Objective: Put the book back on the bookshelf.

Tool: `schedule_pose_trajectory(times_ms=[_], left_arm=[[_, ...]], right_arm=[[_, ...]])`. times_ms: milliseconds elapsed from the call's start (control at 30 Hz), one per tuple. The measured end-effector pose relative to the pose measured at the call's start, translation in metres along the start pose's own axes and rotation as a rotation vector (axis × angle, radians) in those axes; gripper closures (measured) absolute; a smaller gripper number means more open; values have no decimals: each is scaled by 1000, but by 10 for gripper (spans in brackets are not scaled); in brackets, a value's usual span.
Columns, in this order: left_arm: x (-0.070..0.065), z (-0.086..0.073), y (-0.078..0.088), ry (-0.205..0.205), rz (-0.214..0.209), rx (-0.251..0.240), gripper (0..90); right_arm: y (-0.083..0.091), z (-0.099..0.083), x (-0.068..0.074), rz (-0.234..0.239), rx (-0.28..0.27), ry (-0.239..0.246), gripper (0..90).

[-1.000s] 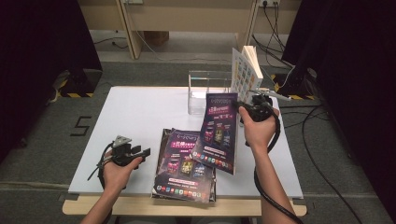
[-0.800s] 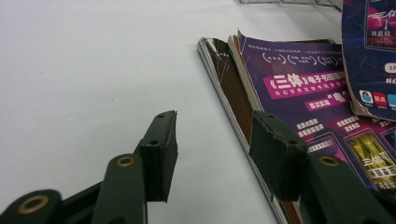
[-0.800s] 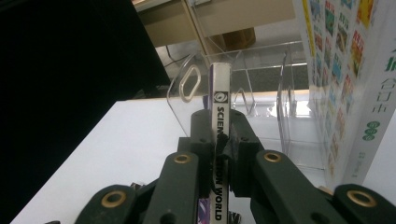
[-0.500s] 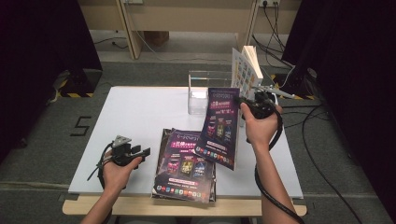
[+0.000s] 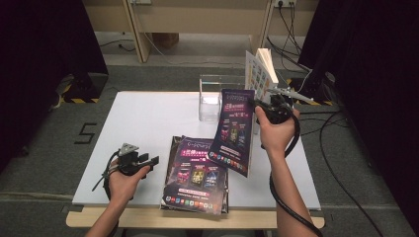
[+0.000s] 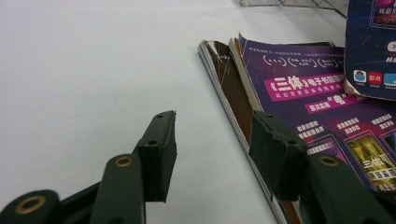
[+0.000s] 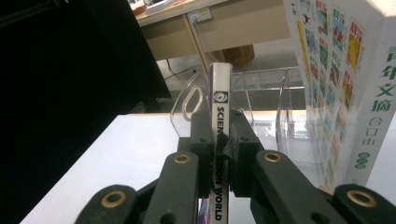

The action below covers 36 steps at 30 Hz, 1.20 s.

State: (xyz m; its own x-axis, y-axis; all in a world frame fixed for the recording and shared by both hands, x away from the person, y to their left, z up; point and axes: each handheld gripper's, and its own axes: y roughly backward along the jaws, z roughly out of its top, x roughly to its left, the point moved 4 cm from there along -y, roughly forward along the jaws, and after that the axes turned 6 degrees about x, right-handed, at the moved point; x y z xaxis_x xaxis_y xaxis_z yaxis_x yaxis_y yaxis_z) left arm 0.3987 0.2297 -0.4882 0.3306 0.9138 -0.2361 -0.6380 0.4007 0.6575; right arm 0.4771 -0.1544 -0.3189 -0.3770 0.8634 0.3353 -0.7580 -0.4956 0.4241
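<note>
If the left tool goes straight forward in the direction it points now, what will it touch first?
Probably the stack of magazines: the left tool is open just above the table, its right jaw already over the stack's edge. Depth is hard to judge.

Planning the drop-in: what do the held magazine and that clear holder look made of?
Held magazine: glossy printed paper, judging by its sheen and thin printed spine, clamped in the right gripper. Clear holder: see-through rigid plastic, probably acrylic; the table shows through its walls.

Right tongs (image 5: 262, 109) lift magazine (image 5: 233, 131) (apparently upright).
</note>
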Motion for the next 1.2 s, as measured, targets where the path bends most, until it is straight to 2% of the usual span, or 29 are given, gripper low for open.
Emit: schedule_pose_trajectory(times_ms=[700, 1200], left_arm=[[1, -1, 0, -1, 2, 4, 495], [1, -1, 0, 0, 1, 6, 495]], right_arm=[[6, 11, 3, -12, -56, 20, 831], [6, 18, 2, -26, -74, 26, 831]])
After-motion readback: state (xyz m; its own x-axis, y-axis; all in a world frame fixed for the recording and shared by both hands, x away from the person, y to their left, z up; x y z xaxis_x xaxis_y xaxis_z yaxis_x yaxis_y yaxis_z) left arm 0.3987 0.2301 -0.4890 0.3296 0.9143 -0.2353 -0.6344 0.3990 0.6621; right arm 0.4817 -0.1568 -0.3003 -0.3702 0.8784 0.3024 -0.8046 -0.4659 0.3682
